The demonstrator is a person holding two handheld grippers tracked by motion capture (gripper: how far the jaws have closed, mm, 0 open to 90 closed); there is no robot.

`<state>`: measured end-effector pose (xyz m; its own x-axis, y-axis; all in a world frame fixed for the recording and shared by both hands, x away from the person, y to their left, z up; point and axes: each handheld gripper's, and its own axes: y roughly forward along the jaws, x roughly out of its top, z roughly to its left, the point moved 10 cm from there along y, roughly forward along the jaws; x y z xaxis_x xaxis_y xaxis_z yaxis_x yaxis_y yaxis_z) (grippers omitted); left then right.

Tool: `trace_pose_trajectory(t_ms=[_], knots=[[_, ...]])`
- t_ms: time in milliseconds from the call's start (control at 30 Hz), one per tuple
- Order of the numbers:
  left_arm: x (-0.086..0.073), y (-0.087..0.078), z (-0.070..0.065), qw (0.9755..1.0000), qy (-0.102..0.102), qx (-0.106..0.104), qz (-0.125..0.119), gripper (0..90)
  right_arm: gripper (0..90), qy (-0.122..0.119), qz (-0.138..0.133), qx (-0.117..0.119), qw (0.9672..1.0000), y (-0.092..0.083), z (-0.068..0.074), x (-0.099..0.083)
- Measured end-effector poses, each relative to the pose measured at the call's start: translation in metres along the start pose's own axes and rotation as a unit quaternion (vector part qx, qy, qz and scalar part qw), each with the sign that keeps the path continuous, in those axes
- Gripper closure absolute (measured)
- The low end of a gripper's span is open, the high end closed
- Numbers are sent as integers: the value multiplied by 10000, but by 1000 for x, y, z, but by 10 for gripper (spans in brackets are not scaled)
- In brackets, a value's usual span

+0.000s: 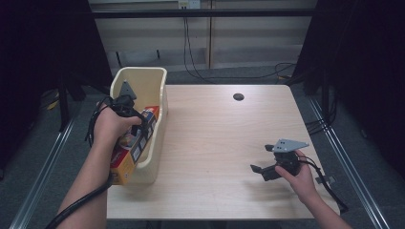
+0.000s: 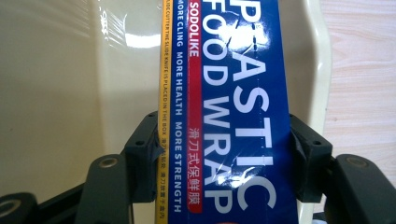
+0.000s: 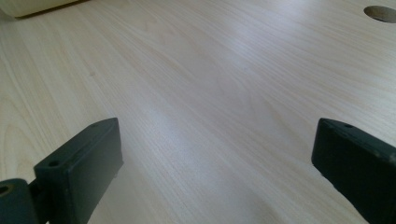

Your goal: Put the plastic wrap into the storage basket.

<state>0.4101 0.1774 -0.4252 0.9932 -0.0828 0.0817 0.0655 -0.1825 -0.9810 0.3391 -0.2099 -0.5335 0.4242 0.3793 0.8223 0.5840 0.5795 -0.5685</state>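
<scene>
I am pinching the long plastic wrap box (image 2: 233, 107) across its narrow width with my left claw (image 2: 224, 156) inside the cream bin (image 1: 155, 143) at the desk's (image 1: 224, 143) left edge, judging it light, stiff, glossy-slick cardboard, while my right claw (image 1: 266, 160) is idling wide open.

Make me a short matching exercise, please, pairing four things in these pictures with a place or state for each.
Things:
1. food wrap box
2. cream bin
3. right gripper
4. round hole

Places or states:
a. open, holding nothing
b. at the table's left edge
c. clamped by the left gripper
d. in the tabletop, far side

Pairs: 1-c, 2-b, 3-a, 4-d
</scene>
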Motion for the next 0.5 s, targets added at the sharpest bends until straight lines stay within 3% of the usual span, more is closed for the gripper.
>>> trace_pose_trajectory(t_ms=[500], knots=[[0, 9, -1, 10000, -1, 19, 92, 395, 16, 10, 9, 32, 10000, 0, 1, -1]])
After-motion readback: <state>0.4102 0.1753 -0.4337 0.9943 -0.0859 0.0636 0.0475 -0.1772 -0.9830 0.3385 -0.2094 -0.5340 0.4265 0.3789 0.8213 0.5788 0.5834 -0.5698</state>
